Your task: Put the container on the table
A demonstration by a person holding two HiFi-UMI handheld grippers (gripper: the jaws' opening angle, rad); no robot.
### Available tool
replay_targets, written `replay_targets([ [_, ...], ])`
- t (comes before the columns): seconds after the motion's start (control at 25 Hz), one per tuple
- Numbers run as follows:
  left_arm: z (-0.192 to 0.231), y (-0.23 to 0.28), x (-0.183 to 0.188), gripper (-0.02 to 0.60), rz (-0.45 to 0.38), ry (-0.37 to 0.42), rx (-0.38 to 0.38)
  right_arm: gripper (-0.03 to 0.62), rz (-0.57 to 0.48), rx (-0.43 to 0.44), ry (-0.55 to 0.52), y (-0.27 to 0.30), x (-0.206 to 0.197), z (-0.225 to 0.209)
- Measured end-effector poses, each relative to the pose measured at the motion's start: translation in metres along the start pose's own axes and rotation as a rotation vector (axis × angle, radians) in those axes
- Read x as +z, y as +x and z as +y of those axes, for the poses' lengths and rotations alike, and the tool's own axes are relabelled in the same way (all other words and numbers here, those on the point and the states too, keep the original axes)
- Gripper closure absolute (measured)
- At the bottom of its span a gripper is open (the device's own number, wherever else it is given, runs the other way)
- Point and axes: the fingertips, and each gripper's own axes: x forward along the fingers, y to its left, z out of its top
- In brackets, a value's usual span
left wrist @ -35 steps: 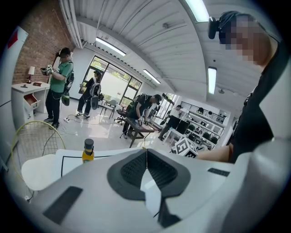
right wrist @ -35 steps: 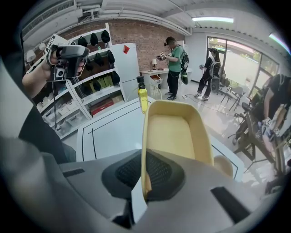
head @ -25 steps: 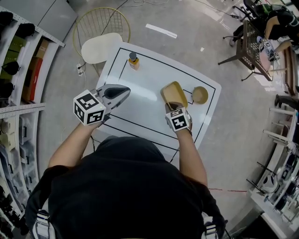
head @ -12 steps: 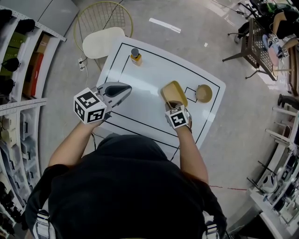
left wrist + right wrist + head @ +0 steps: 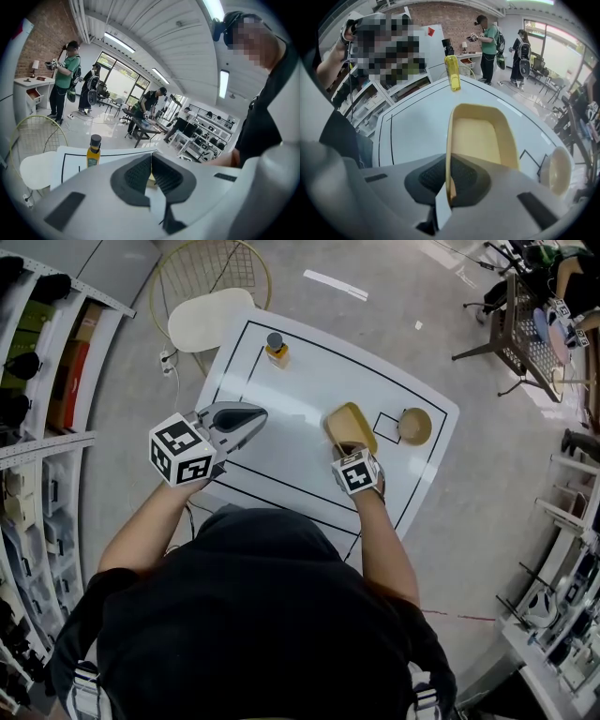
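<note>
Right gripper (image 5: 448, 177) jaws clamped on the near rim of the yellow container (image 5: 482, 133), which sits low over the white table (image 5: 300, 390), right of centre; can't tell if its base touches the top. Round tan bowl (image 5: 414, 426) just beside the container, to its right. Left gripper (image 5: 151, 169) jaws together, nothing held, over the table's left edge. Yellow bottle (image 5: 276, 349) upright at the far left corner.

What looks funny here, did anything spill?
Nothing spilled or broken. Only the yellow container looks askew: the right claw pinches one wall, so it tilts over the table. The bottle stands upright.
</note>
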Motion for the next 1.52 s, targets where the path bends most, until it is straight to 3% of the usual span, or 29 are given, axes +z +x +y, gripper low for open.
replay_targets([
  [1.52,0.015,-0.004,-0.015,0.572,0.007,-0.043,-0.018,0.585,0.109,-0.018,-0.010,0.034,-0.018,0.010],
])
